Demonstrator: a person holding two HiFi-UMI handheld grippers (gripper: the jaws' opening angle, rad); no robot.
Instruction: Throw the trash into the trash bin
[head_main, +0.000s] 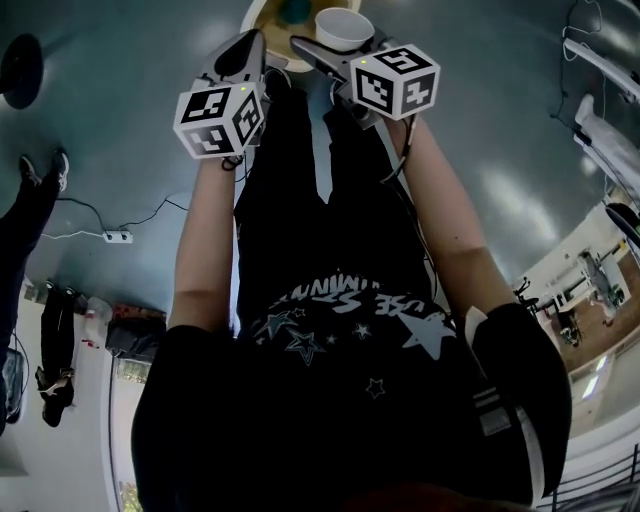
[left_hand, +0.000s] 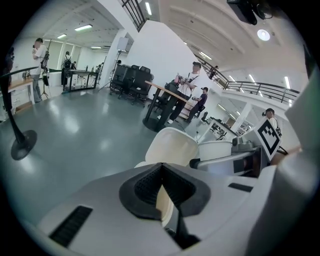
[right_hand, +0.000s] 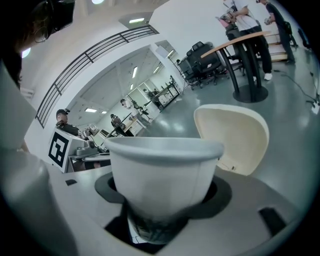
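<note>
Fingers (right_hand: 222, 194) of right gripper (right_hand: 162, 192): spread wide and clamped on a white paper cup (right_hand: 162, 167). The cup is upright with its mouth up, and its base sits down between the dark pads.

Fingers (left_hand: 142, 185) of left gripper (left_hand: 161, 167): pressed together at the tips. A pale sliver shows in the slit behind the tips; whether it is something pinched or only the background cannot be told.

Position: both grippers are side by side and close together, and the left one's marker cube shows at the edge of the right gripper view. In the head view the cup is just beside the rim of the trash bin (head_main: 256, 24), not inside it.

Trash bin: cream, round, with its cream lid (right_hand: 235, 135) standing raised just beyond both grippers.

Surroundings: grey floor (head_main: 130, 120) lies bare on every side of the bin. A black round stand base (head_main: 20, 68) and a power strip (head_main: 118, 237) with its cable lie well apart to the left. Tables and people are far off.
</note>
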